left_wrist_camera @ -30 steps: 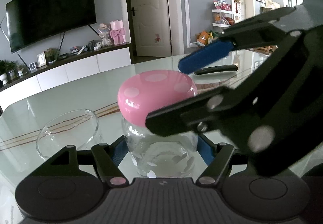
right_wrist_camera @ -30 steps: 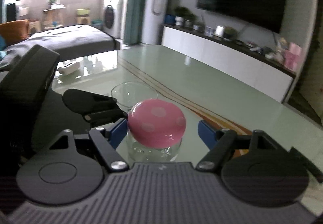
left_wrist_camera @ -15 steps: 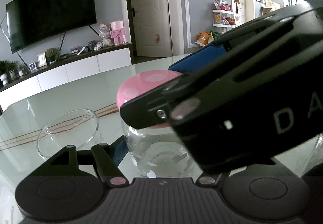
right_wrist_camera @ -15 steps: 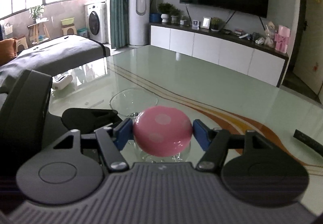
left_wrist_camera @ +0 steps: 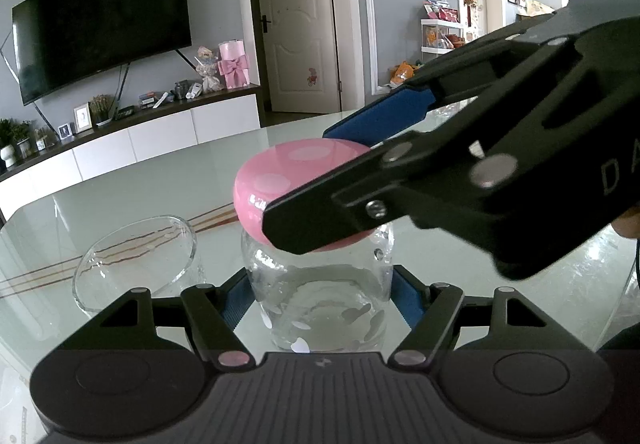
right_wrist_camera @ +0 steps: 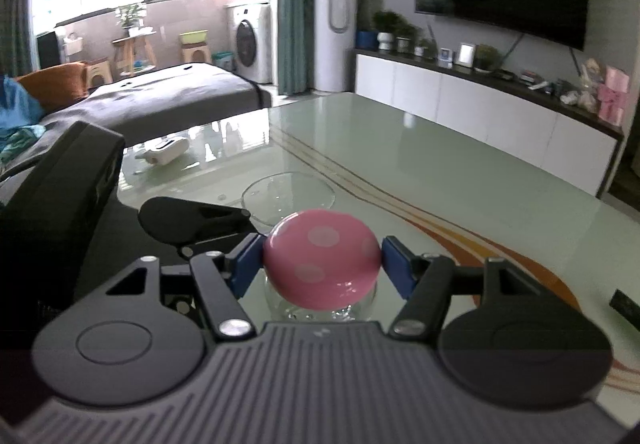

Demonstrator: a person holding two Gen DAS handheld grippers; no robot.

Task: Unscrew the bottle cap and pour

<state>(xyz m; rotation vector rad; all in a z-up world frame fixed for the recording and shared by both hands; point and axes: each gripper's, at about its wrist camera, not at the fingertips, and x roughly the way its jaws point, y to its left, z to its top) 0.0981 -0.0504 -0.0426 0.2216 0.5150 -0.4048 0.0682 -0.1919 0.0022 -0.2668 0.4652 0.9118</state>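
A clear glass bottle with white dots stands on the glass table, topped by a domed pink cap with pale spots. My left gripper is shut on the bottle's body, its blue pads pressing both sides. My right gripper reaches in from the right and is shut on the pink cap, one blue pad on each side. In the left wrist view its black fingers cross in front of the cap and hide its right part.
A clear glass bowl stands on the table just left of the bottle, also seen as the glass bowl beyond the cap. A white object lies at the far left of the table. A dark remote lies at the right edge.
The right gripper's jaws came together from either side of the pink cap and now press on it, and its view swung to the left. The left gripper and bottle stayed still.
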